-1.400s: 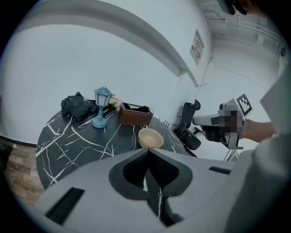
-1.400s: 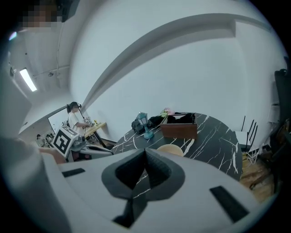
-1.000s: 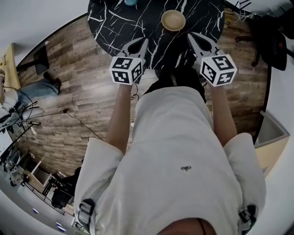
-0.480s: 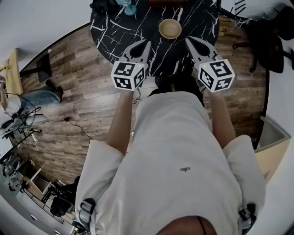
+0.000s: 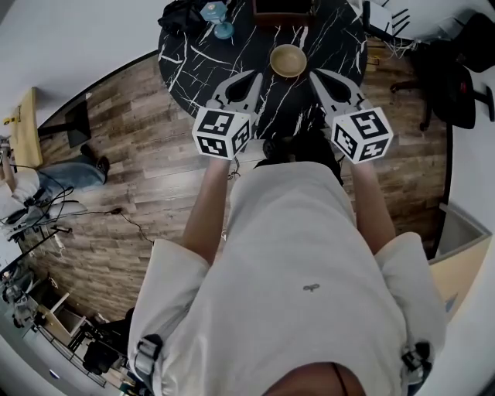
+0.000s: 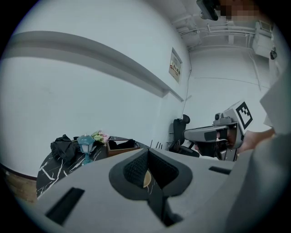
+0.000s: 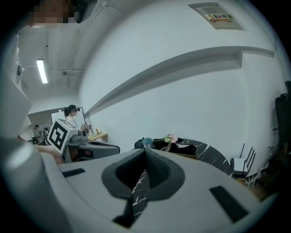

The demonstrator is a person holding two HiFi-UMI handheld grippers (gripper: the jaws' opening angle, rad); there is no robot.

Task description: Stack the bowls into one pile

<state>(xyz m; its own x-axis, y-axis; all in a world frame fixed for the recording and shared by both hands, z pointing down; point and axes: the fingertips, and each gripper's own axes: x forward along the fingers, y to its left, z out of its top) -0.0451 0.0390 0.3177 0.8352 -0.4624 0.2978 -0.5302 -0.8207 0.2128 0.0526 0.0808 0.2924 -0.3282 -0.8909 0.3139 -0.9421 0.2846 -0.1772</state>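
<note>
Two claws hover over the near edge of the black marbled worktop (image 5: 193, 54), with a blue lantern (image 5: 222, 18) standing at its far left. The left claw (image 5: 255, 76) is pinched together and empty. Just beyond and between the pair sits the wooden bowl (image 5: 288, 60); whether it is a single bowl or a nested pile I cannot tell. The right claw (image 5: 315, 73) is likewise closed on nothing. Reaching in with closed tips would likely shove the bowl across the slick top rather than grip its rim.

You had a round black marble tabletop (image 5: 193, 56) bearing a wooden bowl (image 5: 288, 60), blue lantern (image 5: 220, 18), black cloth (image 5: 182, 15) and brown box (image 5: 282, 8).
</note>
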